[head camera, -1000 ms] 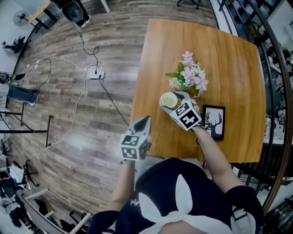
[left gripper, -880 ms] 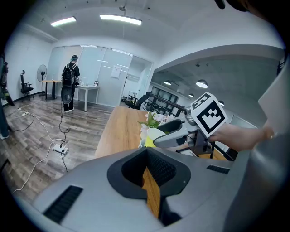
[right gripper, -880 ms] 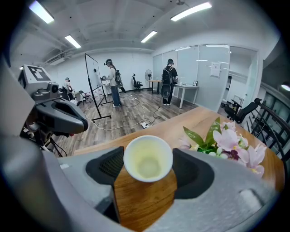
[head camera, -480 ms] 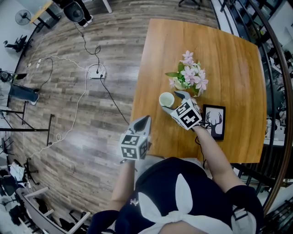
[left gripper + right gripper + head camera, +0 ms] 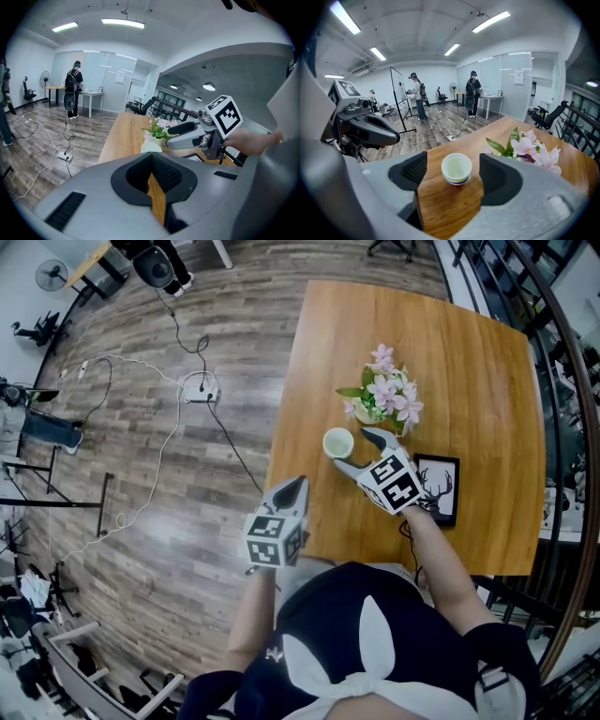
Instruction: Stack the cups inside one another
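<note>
A small stack of pale cups point(image 5: 338, 442), one nested in another, is seen upright on the wooden bench point(image 5: 469, 352), just beside the pink flowers point(image 5: 384, 399), on the side of the flowers that faces the bench's long edge over the floor. The right tongs point(image 5: 360, 452) are held spread wide near the flowers, low over the bench. In the right gripper view the stack point(image 5: 456, 168) is framed by the gap between the two jaws but stands just beyond their tips, and neither jaw touches it. A framed deer picture point(image 5: 437, 488) is laid flat near the flowers, on their side toward the person. The left tongs point(image 5: 296, 486) are held well apart from the flowers, at the bench's near edge, pressed together at the tips with nothing between them.
</note>
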Action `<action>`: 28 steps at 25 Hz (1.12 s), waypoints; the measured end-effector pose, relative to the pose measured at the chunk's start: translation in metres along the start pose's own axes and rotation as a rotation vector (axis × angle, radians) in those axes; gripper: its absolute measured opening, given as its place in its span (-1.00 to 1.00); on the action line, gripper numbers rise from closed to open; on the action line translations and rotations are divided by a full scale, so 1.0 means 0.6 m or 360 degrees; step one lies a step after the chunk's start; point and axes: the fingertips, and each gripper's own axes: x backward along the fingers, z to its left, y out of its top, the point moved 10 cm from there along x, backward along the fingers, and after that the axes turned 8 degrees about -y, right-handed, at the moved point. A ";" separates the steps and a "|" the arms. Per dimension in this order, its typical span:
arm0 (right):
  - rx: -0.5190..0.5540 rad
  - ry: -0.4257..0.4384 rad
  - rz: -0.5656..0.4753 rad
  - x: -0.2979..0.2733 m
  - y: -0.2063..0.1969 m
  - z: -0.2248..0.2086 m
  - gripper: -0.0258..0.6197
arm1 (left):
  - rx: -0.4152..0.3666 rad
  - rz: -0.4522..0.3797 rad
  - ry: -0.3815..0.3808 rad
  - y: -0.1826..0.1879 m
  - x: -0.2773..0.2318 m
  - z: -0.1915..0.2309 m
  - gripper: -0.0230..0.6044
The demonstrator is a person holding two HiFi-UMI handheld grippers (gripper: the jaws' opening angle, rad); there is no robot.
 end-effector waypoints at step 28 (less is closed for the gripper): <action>0.0027 0.0168 -0.0256 0.132 -0.036 0.061 -0.92 | 0.0003 -0.0081 0.0039 -0.011 0.032 -0.099 -0.87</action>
